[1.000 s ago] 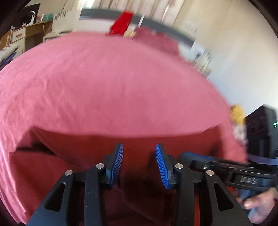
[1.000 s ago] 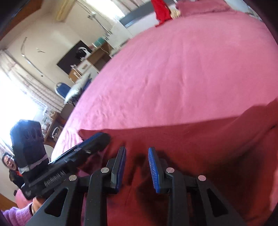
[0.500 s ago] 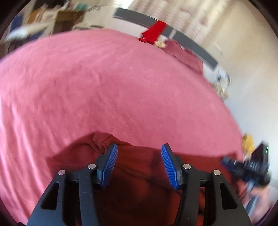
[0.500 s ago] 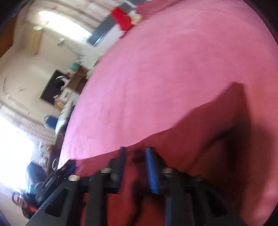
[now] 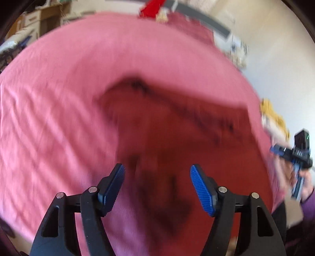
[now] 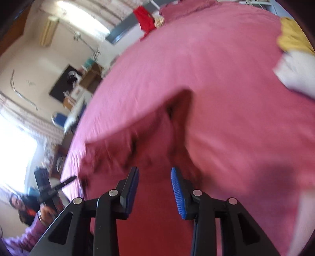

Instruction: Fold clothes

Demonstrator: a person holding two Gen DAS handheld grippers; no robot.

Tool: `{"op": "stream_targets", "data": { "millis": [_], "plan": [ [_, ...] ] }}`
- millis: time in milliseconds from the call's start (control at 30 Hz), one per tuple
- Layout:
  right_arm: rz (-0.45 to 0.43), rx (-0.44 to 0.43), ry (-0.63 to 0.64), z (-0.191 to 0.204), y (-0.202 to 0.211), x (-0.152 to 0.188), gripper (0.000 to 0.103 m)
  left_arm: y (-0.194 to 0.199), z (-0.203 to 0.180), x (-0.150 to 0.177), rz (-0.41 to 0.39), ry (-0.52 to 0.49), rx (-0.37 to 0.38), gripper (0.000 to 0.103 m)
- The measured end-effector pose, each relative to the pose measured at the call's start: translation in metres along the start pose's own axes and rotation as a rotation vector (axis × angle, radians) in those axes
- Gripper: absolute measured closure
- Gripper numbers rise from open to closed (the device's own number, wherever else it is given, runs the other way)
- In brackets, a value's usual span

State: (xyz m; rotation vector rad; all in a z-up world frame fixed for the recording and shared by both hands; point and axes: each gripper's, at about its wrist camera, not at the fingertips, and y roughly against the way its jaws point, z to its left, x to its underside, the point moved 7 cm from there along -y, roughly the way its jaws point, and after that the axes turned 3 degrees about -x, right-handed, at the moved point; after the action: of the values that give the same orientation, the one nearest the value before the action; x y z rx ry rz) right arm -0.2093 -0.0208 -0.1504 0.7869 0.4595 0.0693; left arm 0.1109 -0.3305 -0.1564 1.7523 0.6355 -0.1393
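The left gripper (image 5: pixel 157 183) hangs above the dark red garment (image 5: pixel 169 137), jaws opening, released, with no cloth pressed between the blue pads (image 5: pixel 202 191). The right gripper (image 6: pixel 154 189) also hangs over the garment (image 6: pixel 157 216), jaws opening to a narrower gap, nothing clamped. The single garment lies bunched and blurred on the near middle of the pink bedspread (image 5: pixel 59 98), one crumpled point reaching toward the far side. In the left wrist view, the right gripper (image 5: pixel 295 155) appears at the far right edge, held by a hand (image 5: pixel 303 181) in a purple sleeve. In the right wrist view, the left gripper (image 6: pixel 53 187) appears at the lower left, off the bed's left edge. Nothing stands between either gripper and the garment. Other items on the bed: one yellow cloth (image 6: pixel 293 37) and one white cloth (image 6: pixel 297 72) at the right edge, one bright red item (image 6: pixel 144 17) hanging at the far end. Beyond the left edge: one blue chair (image 6: pixel 59 120), wooden furniture (image 6: pixel 92 74).
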Motion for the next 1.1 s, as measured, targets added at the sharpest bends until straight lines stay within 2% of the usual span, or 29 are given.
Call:
{"op": "stream_targets", "data": {
  "millis": [67, 200, 233, 300, 367, 533, 667, 833, 967, 1100],
  "plan": [
    [0.070, 0.030, 0.000, -0.020, 0.017, 0.031, 0.067, 0.003, 0.002, 0.027, 0.065, -0.007, 0.015, 0.032],
    [0.205, -0.007, -0.036, -0.050, 0.037, 0.087, 0.065, -0.006, 0.006, 0.071, 0.229, 0.034, 0.103, 0.030],
    [0.235, -0.017, -0.050, -0.057, 0.041, 0.099, 0.064, -0.009, 0.007, 0.078, 0.247, 0.032, 0.109, 0.028],
    [0.279, -0.020, -0.068, -0.067, 0.045, 0.121, 0.064, -0.004, 0.002, 0.083, 0.216, -0.005, 0.118, 0.023],
    [0.290, -0.045, -0.082, -0.073, 0.049, 0.134, 0.064, -0.003, 0.000, 0.085, 0.215, -0.030, 0.115, 0.021],
    [0.323, -0.141, -0.075, -0.064, 0.041, 0.146, 0.061, -0.002, -0.009, 0.091, 0.280, -0.079, 0.180, 0.018],
    [0.399, -0.149, 0.003, -0.049, 0.029, 0.156, 0.059, 0.002, -0.015, 0.108, 0.328, -0.136, 0.208, 0.018],
    [0.500, -0.142, 0.113, -0.038, 0.013, 0.173, 0.059, 0.002, -0.014, 0.109, 0.347, -0.132, 0.238, 0.013],
    [0.502, -0.126, 0.117, -0.044, 0.013, 0.174, 0.059, 0.004, -0.013, 0.114, 0.354, -0.136, 0.264, 0.013],
    [0.474, -0.153, 0.081, -0.053, 0.015, 0.174, 0.060, -0.002, -0.017, 0.112, 0.369, -0.122, 0.280, 0.013]
  ]
}}
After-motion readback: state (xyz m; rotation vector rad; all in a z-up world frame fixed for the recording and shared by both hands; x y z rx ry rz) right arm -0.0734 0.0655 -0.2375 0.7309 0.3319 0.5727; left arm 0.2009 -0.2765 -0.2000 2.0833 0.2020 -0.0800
